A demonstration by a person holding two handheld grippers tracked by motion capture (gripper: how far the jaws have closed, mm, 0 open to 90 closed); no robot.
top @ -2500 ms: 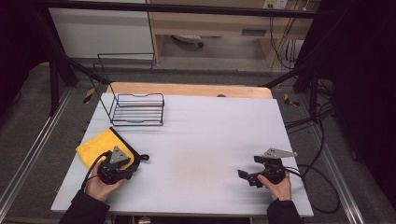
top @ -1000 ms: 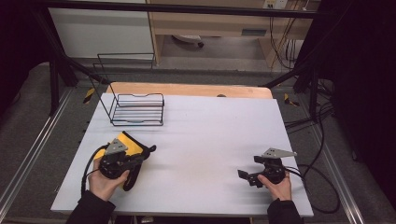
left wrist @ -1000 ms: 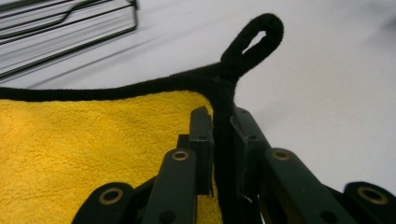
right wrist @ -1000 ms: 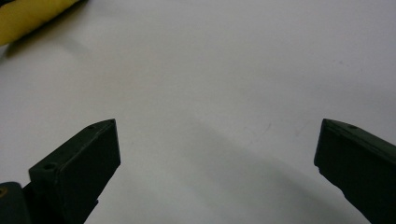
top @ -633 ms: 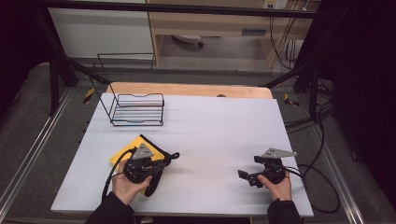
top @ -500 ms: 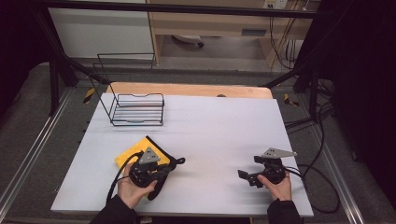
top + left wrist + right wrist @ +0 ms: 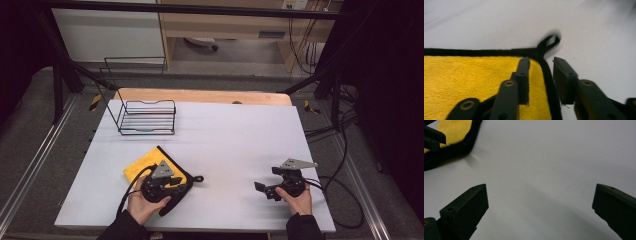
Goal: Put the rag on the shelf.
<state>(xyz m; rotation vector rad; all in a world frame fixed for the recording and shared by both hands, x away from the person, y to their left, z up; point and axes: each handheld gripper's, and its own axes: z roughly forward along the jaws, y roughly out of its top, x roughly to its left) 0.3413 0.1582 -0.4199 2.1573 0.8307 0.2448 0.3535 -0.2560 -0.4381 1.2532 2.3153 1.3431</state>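
A yellow cloth (image 7: pixel 137 167) with a black hem lies on the white table (image 7: pixel 235 135), left of centre near the front. My left gripper (image 7: pixel 181 183) is shut on its right edge. In the left gripper view the hem and yellow pile (image 7: pixel 461 77) fill the gap between the jaws of the left gripper (image 7: pixel 541 62), and a black hanging loop (image 7: pixel 549 41) sticks out past the tips. My right gripper (image 7: pixel 262 189) rests at the front right, open and holding nothing. The right gripper view shows bare table between the wide jaws of the right gripper (image 7: pixel 540 192), with the cloth (image 7: pixel 454 130) far off.
A black wire rack (image 7: pixel 147 117) stands at the back left of the table. A wooden board (image 7: pixel 200 95) runs along the far edge. Cables (image 7: pixel 340 190) trail off the right side, and dark frame posts flank the table.
My left gripper has moved from the table's left edge toward the centre front, dragging the yellow cloth with it. The right gripper has stayed where it was.
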